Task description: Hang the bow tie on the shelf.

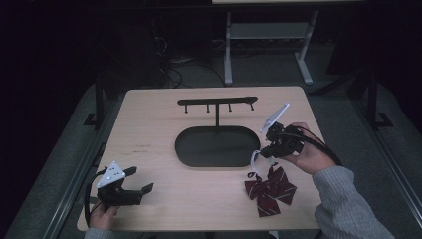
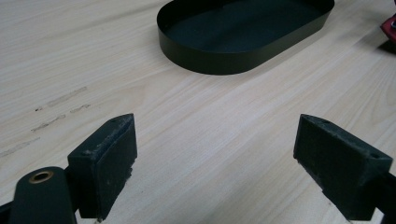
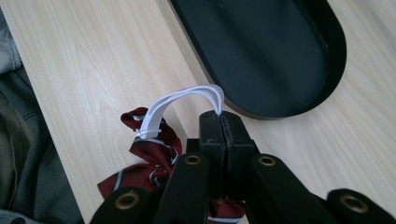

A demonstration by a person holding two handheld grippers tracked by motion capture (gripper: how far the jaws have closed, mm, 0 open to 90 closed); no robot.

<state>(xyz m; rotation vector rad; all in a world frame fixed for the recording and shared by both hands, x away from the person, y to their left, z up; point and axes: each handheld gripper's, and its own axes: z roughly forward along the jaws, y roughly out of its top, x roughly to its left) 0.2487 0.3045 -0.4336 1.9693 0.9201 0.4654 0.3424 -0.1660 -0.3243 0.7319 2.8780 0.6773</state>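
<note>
White elastic band (image 3: 187,95) is pinched between the closed jaws of the right gripper (image 3: 223,122), a hold that lets the maroon striped bow tie (image 1: 270,190) hang free, likely for looping onto the black hook stand (image 1: 217,102). The tie's lower part lies near the tray (image 1: 217,146). The left gripper (image 2: 215,154) idles, jaws wide, empty.

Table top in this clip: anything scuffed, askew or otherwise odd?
Only minor things. The wooden table has faint dark scuff streaks left of the black oval tray. The striped bow tie lies crumpled, its white strap pinched by the right gripper.
</note>
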